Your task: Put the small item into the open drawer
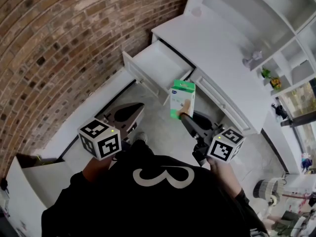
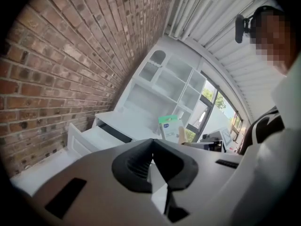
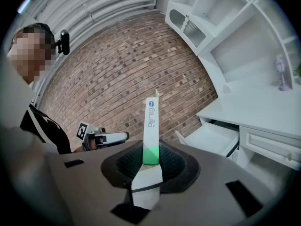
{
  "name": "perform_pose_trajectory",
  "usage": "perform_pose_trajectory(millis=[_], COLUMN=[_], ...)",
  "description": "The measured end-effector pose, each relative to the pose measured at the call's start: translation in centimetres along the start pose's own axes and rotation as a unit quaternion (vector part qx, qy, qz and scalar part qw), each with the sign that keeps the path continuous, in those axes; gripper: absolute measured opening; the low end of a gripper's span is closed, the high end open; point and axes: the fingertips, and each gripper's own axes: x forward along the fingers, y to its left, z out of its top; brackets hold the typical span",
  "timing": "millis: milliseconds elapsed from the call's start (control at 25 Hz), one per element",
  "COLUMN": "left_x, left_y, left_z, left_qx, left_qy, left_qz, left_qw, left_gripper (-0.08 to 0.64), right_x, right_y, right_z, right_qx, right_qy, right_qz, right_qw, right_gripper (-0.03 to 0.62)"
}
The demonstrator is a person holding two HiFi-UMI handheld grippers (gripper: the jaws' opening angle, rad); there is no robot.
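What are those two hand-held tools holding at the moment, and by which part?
The right gripper clamps the small green-and-white box by its lower end; the rest sticks out beyond it. The left gripper holds nothing.

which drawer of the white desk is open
The drawer nearest the brick wall: it is pulled out, white inside showing. The drawer beside it sits flush, shut.
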Motion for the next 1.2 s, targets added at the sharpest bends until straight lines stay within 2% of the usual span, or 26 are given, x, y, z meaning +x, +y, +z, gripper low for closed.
perform_pose_trajectory(millis=[320, 480, 600, 920, 1120, 1200], left_x=[2.8, 4.4, 5.8, 9.3, 11.4, 12.1], left_y=[7.8, 10.7, 12.0, 13.5, 14.9, 15.6], left_z=[5.1, 6.9, 7.0, 6.5, 6.0, 5.9], left_qx=[0.005, 0.005, 0.006, 0.002, -0.007, -0.011], left_qy=[0.025, 0.033, 0.044, 0.07, 0.082, 0.086], left_qz=[-0.025, -0.039, -0.051, -0.068, -0.061, -0.057], left_qw=[0.9993, 0.9987, 0.9977, 0.9952, 0.9948, 0.9946], left_gripper=[0.002, 0.002, 0.002, 0.002, 0.002, 0.002], right_x=[7.5, 10.4, 11.4, 12.7, 14.2, 15.1], right_y=[-3.3, -4.7, -6.2, -10.6, -14.1, -15.6], right_z=[4.2, 5.9, 6.4, 5.8, 5.0, 4.4], right_qx=[0.017, 0.006, -0.006, 0.022, 0.025, 0.011], right_qy=[-0.008, -0.009, -0.005, 0.012, 0.029, 0.048], right_qz=[-0.032, -0.053, -0.077, -0.119, -0.136, -0.147], right_qw=[0.999, 0.999, 0.997, 0.993, 0.99, 0.988], right_gripper=[0.094, 0.095, 0.095, 0.094, 0.095, 0.094])
